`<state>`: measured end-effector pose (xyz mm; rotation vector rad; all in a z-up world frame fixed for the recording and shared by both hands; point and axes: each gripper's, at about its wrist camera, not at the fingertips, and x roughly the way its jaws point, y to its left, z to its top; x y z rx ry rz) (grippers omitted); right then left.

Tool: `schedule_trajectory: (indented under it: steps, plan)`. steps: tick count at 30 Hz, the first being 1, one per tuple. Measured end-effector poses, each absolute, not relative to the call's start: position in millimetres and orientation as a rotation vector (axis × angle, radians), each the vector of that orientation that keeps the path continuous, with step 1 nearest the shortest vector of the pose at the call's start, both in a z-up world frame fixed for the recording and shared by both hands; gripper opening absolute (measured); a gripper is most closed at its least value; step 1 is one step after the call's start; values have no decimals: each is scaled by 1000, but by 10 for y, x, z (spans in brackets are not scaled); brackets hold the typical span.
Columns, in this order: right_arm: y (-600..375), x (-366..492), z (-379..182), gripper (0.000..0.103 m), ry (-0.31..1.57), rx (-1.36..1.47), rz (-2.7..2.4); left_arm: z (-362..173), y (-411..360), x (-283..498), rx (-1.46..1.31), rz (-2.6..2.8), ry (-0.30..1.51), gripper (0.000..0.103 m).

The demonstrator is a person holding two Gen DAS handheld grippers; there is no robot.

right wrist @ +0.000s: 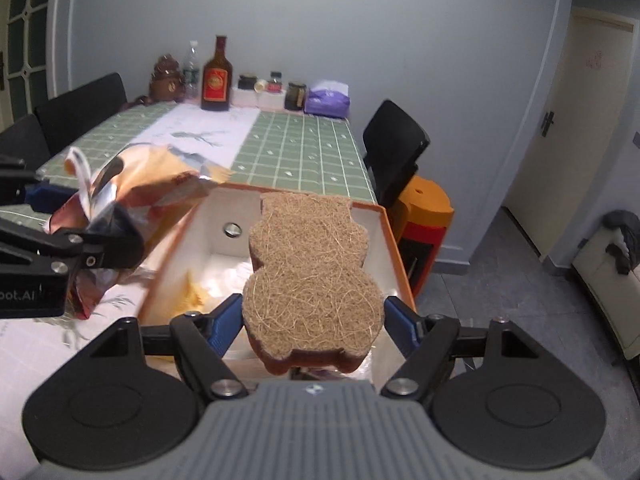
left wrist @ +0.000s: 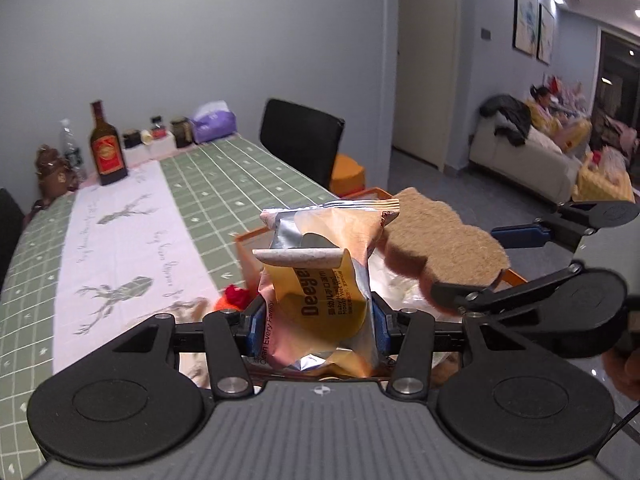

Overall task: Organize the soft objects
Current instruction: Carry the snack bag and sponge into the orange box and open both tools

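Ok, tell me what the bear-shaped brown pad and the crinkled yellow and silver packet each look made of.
Bear-shaped brown pad: a coarse tangle of tan fibres on top, likely plant-fibre scourer, matte; a smoother reddish-brown sponge-like layer shows at its lower edge.

Crinkled yellow and silver packet: thin printed plastic film with a foil-like lining, glossy; sharp creases and mirror-bright silver patches suggest this. A paper-like resealable flap curls off its front.

Wet-wipes pack (left wrist: 320,276): crinkled glossy foil-plastic film, lower centre of the left wrist view. Bear-shaped sponge (right wrist: 310,276): rough, matt, fibrous scouring face, centre of the right wrist view. Box (right wrist: 394,240) behind it: smooth matt white inside, orange rim. Tablecloth (right wrist: 304,152): smooth, slightly sheened.
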<state>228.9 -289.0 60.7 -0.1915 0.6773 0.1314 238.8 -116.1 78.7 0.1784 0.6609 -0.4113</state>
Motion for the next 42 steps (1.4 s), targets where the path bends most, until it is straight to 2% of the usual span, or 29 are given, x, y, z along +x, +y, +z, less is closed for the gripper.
schedule_trajectory:
  steps: [11, 24, 32, 42]
  plan:
    - [-3040, 2910, 258, 74, 766, -276, 167, 426, -1608, 3085, 245, -399, 889, 57]
    - [-2863, 3219, -10, 75, 819, -381, 217, 206, -1849, 3383, 359, -351, 980, 57]
    - [-2894, 3208, 10, 76, 828, -396, 234, 169, -1807, 3401, 338, -352, 997, 62]
    - [-2933, 3112, 179, 81, 813, -331, 247, 509, -1713, 3191, 304, -389, 905, 66]
